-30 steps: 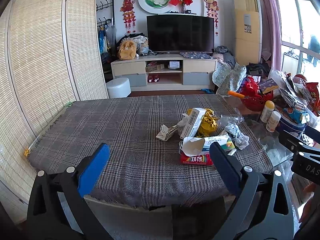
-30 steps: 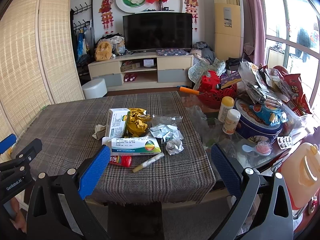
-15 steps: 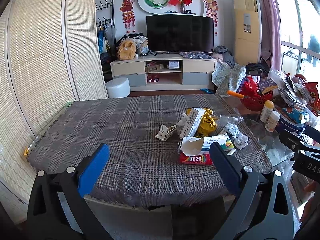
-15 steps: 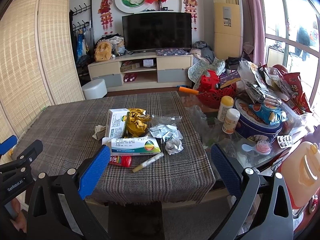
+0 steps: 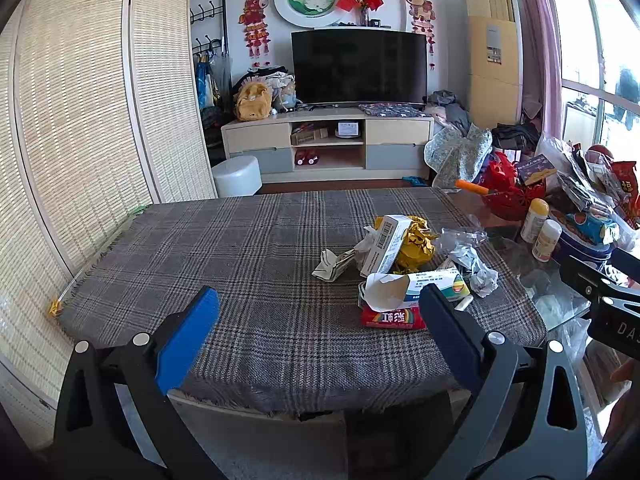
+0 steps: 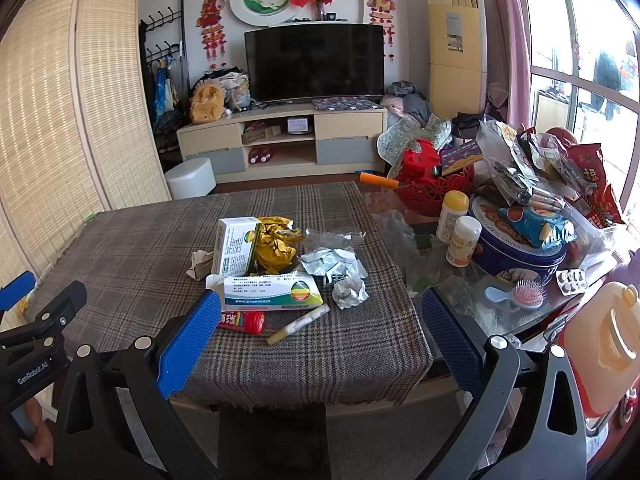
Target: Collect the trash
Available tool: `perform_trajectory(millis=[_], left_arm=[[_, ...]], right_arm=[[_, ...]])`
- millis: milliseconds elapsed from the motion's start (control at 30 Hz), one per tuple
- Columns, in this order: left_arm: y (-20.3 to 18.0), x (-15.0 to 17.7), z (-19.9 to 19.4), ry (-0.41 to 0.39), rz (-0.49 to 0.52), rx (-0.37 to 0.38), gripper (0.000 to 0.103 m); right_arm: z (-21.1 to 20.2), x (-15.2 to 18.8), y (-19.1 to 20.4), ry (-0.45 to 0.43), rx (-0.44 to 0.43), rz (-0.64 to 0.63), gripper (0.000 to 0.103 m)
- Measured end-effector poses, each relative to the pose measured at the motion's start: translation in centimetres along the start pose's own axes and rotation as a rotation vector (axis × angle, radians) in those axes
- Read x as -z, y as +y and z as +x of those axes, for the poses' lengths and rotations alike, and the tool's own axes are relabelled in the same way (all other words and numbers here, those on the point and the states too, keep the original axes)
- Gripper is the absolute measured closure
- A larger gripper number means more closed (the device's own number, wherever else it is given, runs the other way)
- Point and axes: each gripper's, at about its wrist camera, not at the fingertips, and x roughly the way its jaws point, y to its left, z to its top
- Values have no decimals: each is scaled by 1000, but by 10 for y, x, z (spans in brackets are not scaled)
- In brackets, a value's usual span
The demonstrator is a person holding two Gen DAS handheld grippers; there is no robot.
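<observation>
The left gripper (image 5: 318, 320) hangs at the near table edge, jaws wide apart and empty, with the trash pile ahead and to its right. The right gripper (image 6: 320, 322) is equally spread and empty; straight ahead lie 2 medicine boxes (image 6: 272, 294), a red wrapper (image 6: 244, 321), yellow foil (image 6: 276, 246) and crumpled paper (image 6: 350, 291) on the plaid cloth (image 6: 132, 248).

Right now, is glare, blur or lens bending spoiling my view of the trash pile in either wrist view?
Left wrist view: sharp; the window is blown out, the folding screen bows from fisheye, the pile is evenly lit. Right wrist view: equally sharp; window glare stays right, off the medicine box; both tongs frame the bottom edge.
</observation>
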Motion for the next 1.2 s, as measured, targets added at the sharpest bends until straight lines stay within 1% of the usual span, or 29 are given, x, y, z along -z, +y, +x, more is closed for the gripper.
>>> perform_trajectory(millis=[833, 1033, 1200], left_arm=[[0, -1, -1, 13, -5, 5, 8], [2, -1, 4, 27, -11, 3, 8], [2, 0, 10, 35, -3, 2, 8]], right_arm=[[-2, 1, -2, 0, -7, 7, 3], [1, 1, -6, 16, -6, 16, 3], [7, 2, -6, 20, 1, -3, 3]])
